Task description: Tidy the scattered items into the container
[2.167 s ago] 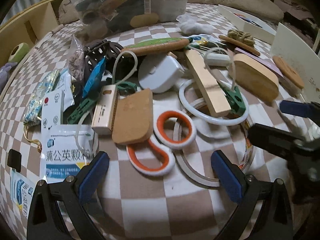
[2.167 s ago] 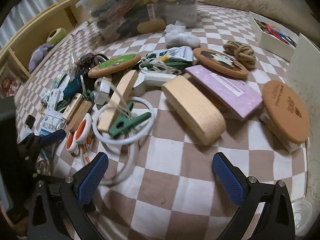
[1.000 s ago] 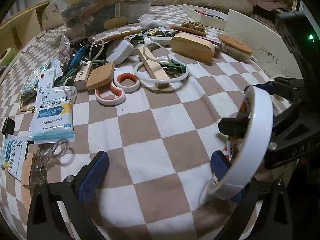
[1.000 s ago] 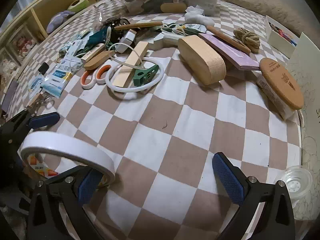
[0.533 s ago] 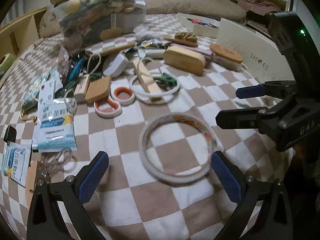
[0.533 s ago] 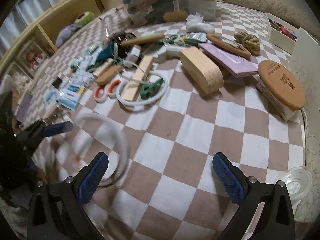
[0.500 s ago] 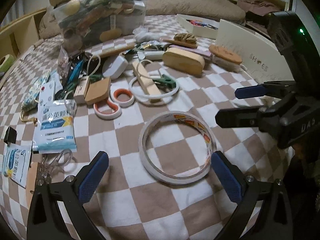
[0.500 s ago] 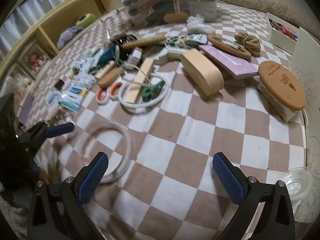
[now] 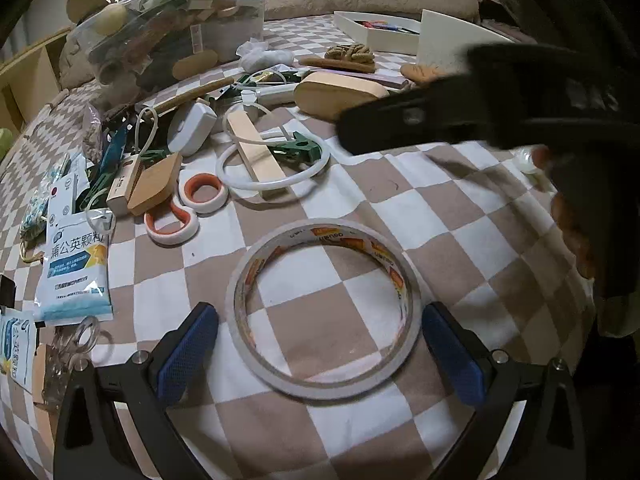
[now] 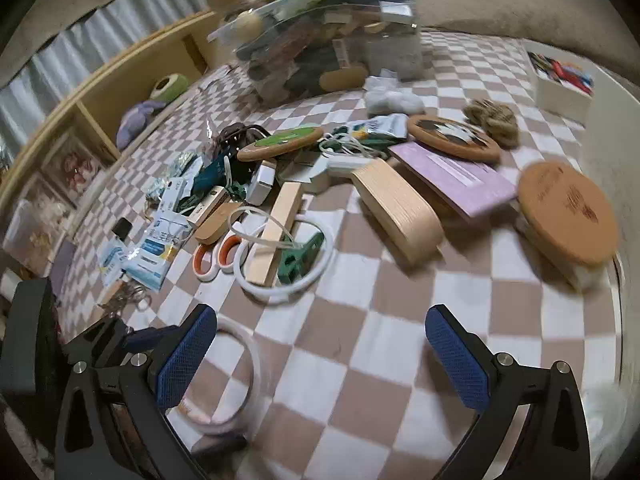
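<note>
Lying flat now on the brown-and-white checked cloth, the big white ring of double-sided tape sits between our left tongs' blue pads, w/ both pads apart from it and nothing gripped. A sec ago our right tongs carried it upright; half a sec ago it dropped and wobbled, and it's now settled. So the roll is loose again, not in the clear plastic storage bin, which stands well apart at the far end of the cloth, already heaped. We judge a re-grasp is needed before any stowing.

Right tongs are wide open and empty, w/ the right view smeared by motion. The tape there is a blurry arc by the left pad, partly behind the tong body. In the left view the right tool crosses as a dark bar, covering the far-right clutter. Bin contents are too jumbled to pick out. Orange-handled scissors are half under a tan wooden block.
</note>
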### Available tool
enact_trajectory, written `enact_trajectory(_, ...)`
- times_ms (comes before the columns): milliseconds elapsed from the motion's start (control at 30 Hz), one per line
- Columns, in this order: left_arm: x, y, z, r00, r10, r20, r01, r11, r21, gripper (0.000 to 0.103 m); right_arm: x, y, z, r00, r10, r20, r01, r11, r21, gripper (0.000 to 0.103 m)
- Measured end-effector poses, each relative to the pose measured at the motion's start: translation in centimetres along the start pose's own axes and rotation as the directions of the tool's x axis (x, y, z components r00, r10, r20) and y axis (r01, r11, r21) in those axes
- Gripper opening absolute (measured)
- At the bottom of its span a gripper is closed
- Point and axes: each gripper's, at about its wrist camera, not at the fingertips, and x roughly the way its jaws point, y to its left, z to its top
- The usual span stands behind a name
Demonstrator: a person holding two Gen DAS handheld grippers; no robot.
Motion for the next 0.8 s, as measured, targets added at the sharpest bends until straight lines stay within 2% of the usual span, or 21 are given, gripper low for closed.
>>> enact_trajectory(200,0.5,0.5,0.1,1.000,-0.018,-0.007,0.018,0.999,-0.034,0.103,3.7,1.3,1.3,0.994,-0.034,-0.106,0.024,0.995,-0.092,0.103)
enact_trajectory(300,0.5,0.6,0.0,1.000,-0.019,-0.003,0.019,0.999,-0.050,0.103,5.1,1.4,1.7,0.991,-0.038,-0.126,0.025,0.995,-0.102,0.103)
enact_trajectory(633,0.5,0.4,-0.5,1.000,-0.021,0.010,0.021,0.998,-0.065,0.103,7.4,2.1,3.2,0.992,-0.068,-0.105,0.051,0.987,-0.154,0.103)
enact_trajectory(800,0.4,0.3,-0.6,1.000,-0.012,0.023,0.014,0.998,-0.065,0.103,6.6,2.3,2.7,0.994,-0.028,-0.101,0.009,0.983,-0.181,0.103)
